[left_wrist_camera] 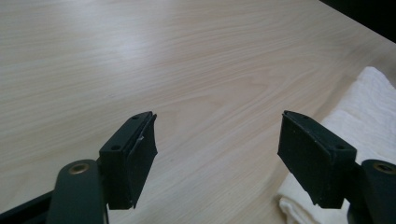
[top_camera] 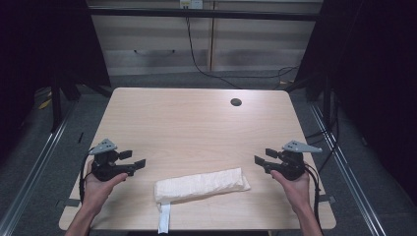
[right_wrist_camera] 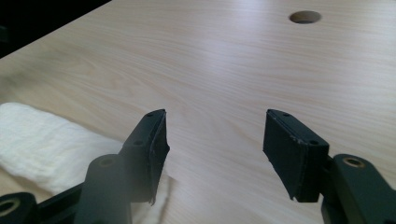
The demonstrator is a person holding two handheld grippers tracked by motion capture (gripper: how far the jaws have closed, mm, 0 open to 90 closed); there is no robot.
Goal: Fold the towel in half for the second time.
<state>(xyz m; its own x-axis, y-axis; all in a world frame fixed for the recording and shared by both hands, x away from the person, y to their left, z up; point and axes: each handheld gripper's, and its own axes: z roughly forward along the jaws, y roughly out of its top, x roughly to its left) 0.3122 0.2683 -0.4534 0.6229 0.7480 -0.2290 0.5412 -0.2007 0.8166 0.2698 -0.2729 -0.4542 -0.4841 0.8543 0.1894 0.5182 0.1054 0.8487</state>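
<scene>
Rolled white towel (top_camera: 200, 185) is laid near the table's (top_camera: 196, 118) front edge, between left gripper (top_camera: 136, 161) and right gripper (top_camera: 261, 158) — both spread wide, nothing held. Its overhanging tail could be snagged, and the roll undone.

No legible text, label, brand, number or sign found in any view. A small pale tag (top_camera: 191, 4) sits on the cabinet (top_camera: 157, 39) at the top edge of the high view; any print on it is too small to read. Table (top_camera: 196, 123), towel (top_camera: 201, 184) and both gripper bodies bear no readable markings.
</scene>
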